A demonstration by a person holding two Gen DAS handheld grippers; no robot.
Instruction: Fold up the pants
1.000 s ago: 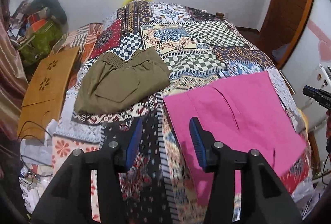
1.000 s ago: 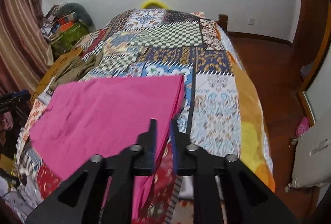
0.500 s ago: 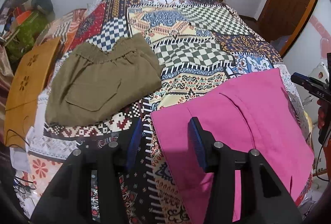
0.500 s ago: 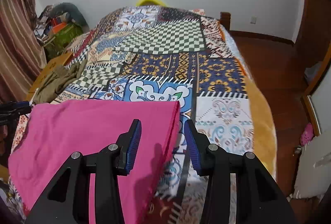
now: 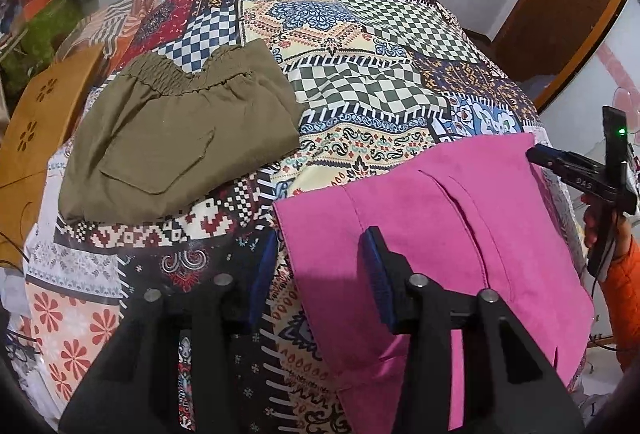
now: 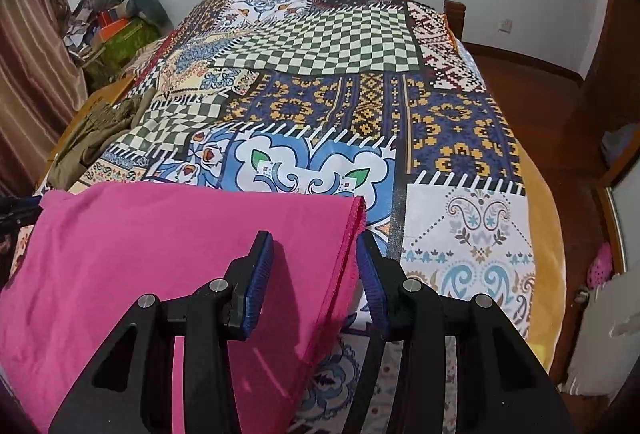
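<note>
Both grippers have dropped closer to the pink pants (image 5: pixel 432 234) on the bed (image 6: pixel 472 234); left gripper (image 5: pixel 320 274) and right gripper (image 6: pixel 316 274) fingers spread, straddling opposite edges to grab for folding.

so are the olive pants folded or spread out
Folded: the olive pants lie as a compact rectangle on the patchwork bedspread, waistband at the far end, no legs extending.
</note>
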